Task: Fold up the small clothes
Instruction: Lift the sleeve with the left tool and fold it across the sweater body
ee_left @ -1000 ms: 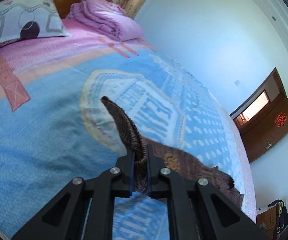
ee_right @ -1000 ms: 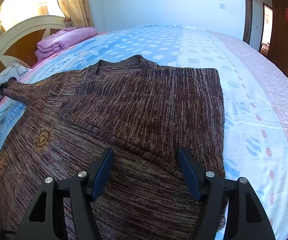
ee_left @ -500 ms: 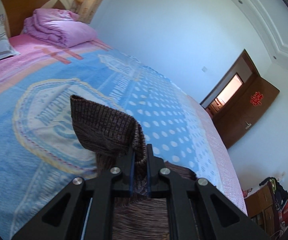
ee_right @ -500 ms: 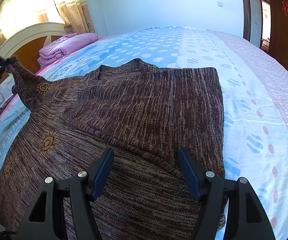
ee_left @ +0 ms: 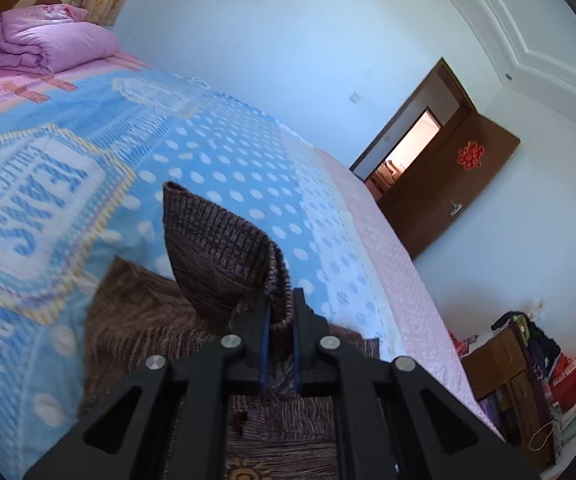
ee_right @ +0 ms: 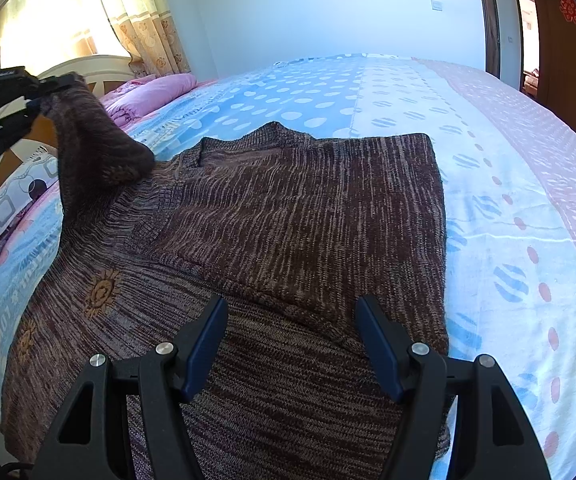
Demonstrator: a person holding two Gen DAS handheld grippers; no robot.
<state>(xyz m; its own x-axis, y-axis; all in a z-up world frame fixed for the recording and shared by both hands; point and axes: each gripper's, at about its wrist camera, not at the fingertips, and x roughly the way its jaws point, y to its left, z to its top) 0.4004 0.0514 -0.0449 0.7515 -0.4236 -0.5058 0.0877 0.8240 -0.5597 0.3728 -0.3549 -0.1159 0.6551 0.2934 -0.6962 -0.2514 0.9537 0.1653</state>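
Observation:
A brown knitted sweater [ee_right: 288, 216] with small orange sun motifs lies flat on the bed, its right side folded over the body. My left gripper [ee_left: 280, 312] is shut on the cuff of the left sleeve [ee_left: 223, 252] and holds it lifted above the bed; it also shows at the left of the right wrist view [ee_right: 43, 100], where the sleeve [ee_right: 95, 152] hangs from it. My right gripper [ee_right: 292, 320] is open and empty, low over the sweater's lower part.
The bed [ee_right: 508, 200] has a blue, white and pink patterned cover. A folded pink quilt [ee_left: 47, 40] and a pillow [ee_right: 19, 200] lie at the headboard. A brown door [ee_left: 448, 184] and cluttered shelves [ee_left: 536, 376] stand beyond the bed.
My left gripper has raised the sleeve off the bed and swung it towards the sweater's body. The right gripper has stayed in place, open.

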